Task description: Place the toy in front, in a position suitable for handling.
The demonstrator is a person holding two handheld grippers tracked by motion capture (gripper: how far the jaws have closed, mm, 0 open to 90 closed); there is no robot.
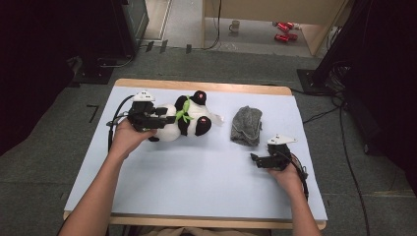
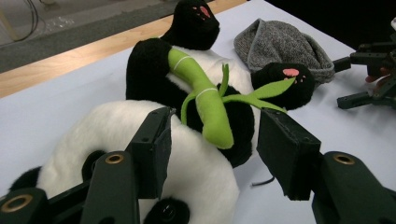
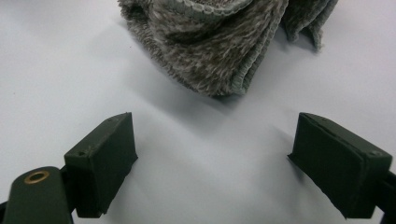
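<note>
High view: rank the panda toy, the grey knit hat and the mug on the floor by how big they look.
1. panda toy, clearly largest.
2. grey knit hat.
3. mug, smallest, though it sits much farther from the camera, so its true size is unsure.

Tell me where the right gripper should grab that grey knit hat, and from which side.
Take the grey knit hat by its folded, stitched edge nearest the open right gripper, coming in low along the table from the person's side. That edge bulges up and faces the jaws, which stand apart short of it, so they could probably close across it.
</note>
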